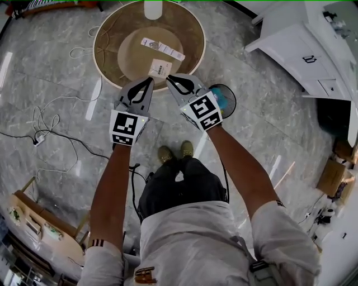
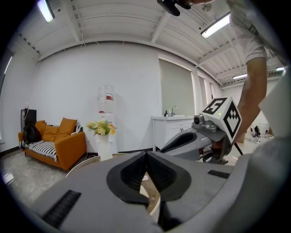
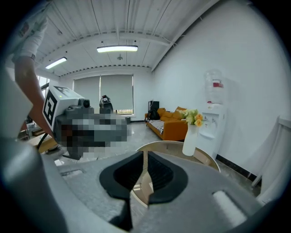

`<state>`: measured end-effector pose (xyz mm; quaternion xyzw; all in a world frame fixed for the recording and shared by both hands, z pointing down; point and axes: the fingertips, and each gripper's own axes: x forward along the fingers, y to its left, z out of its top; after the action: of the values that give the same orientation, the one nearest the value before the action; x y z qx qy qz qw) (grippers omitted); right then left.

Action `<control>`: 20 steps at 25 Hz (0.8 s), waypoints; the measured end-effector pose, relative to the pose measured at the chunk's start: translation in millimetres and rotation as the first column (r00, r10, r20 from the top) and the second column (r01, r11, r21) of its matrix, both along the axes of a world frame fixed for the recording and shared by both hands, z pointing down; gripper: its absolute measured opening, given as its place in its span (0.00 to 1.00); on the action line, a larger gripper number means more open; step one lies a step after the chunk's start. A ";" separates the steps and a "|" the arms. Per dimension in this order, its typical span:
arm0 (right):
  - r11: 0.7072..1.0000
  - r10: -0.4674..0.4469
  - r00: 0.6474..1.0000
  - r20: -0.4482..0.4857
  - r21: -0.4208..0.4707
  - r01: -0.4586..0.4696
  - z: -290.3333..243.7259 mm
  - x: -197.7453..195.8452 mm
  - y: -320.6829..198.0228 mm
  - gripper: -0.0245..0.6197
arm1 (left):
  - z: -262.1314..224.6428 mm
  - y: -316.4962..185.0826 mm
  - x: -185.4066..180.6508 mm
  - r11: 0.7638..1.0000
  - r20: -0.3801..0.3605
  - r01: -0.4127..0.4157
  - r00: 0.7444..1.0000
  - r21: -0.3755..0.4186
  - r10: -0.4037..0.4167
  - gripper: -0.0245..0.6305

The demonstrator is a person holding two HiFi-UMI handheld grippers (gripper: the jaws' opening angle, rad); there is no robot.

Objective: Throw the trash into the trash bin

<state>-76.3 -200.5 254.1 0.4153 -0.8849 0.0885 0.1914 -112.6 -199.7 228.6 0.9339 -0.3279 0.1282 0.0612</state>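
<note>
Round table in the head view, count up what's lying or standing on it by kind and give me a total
Paper scraps: 2
White vase: 1
Total: 3

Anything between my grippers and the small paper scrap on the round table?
Nothing visible. The small paper scrap lies on the round table just ahead of the left gripper and right gripper, with only bare tabletop between. The vase stands at the far edge.
</note>
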 end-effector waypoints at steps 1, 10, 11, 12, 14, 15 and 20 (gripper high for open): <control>1.000 -0.011 1.000 -0.009 -0.013 0.011 6.4 -0.9 -2.9 0.09 | 3.3 -1.8 -1.3 1.000 0.003 0.003 1.000 0.006 -0.003 0.04; 0.989 -0.085 0.991 -0.104 -0.130 0.072 93.5 -3.2 -32.1 0.28 | 56.7 -13.8 -4.7 0.999 0.011 0.038 0.999 0.018 -0.039 0.04; 0.988 -0.089 0.990 -0.113 -0.140 0.073 103.1 -2.8 -35.8 0.29 | 64.1 -14.7 -4.9 0.999 0.011 0.041 0.999 0.019 -0.041 0.04; 0.986 -0.092 0.989 -0.120 -0.147 0.074 112.2 -2.5 -39.4 0.29 | 71.3 -15.9 -4.9 0.999 0.010 0.043 0.999 0.019 -0.044 0.04; 0.985 -0.097 0.986 -0.133 -0.154 0.076 129.1 -0.8 -46.5 0.31 | 84.6 -19.4 -3.5 0.999 0.003 0.046 0.999 0.017 -0.046 0.04; 0.984 -0.098 0.986 -0.138 -0.159 0.076 137.1 0.0 -49.3 0.31 | 91.1 -21.7 -2.4 0.999 -0.003 0.048 0.999 0.011 -0.048 0.04; 0.977 -0.114 0.980 -0.161 -0.199 0.081 179.2 2.4 -56.0 0.33 | 123.9 -37.7 -0.4 0.997 -0.021 0.078 0.997 -0.017 -0.078 0.04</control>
<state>-73.9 -256.5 433.3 0.3569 -0.8719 0.1276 0.3100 -113.0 -237.5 352.5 0.9212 -0.3626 0.1185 0.0772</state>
